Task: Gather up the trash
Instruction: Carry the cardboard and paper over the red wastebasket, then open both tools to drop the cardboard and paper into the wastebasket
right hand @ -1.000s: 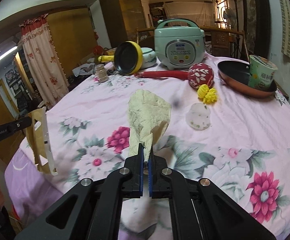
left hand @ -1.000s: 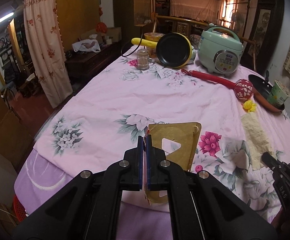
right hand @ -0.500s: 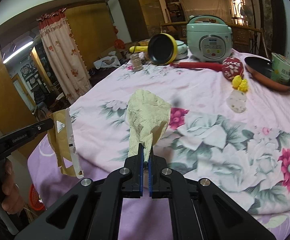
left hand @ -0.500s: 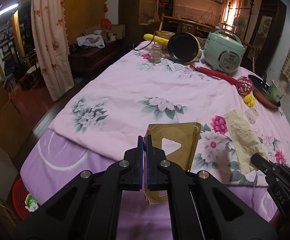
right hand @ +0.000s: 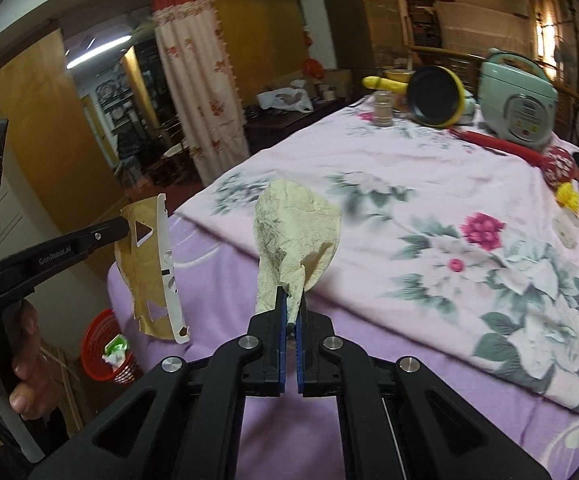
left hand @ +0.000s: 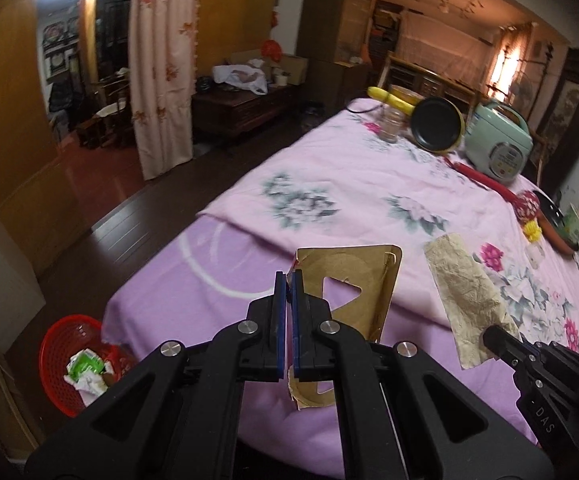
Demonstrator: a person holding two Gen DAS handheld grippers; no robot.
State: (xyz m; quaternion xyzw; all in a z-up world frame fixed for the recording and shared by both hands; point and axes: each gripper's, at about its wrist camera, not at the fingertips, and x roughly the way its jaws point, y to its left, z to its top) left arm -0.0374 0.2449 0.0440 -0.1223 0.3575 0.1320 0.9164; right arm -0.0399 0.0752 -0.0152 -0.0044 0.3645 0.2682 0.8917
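Table [left hand: 369, 184], pink floral cloth over lilac: black-and-yellow pan [left hand: 437, 130], mint rice cooker [left hand: 497, 148], glass jar [left hand: 389, 124], red-handled utensil [left hand: 485, 180], copper pan [left hand: 557, 224]. Dark floor [left hand: 129, 220]: red basket [left hand: 65, 344] beside the table, holding wrappers.

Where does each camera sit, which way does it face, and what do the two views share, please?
Left wrist: on the left gripper, facing the table's edge and red basket; shows the right gripper.
Right wrist: on the right gripper, facing across the table; shows the left gripper and hand.
Shared: cardboard scrap, crumpled paper, rice cooker.
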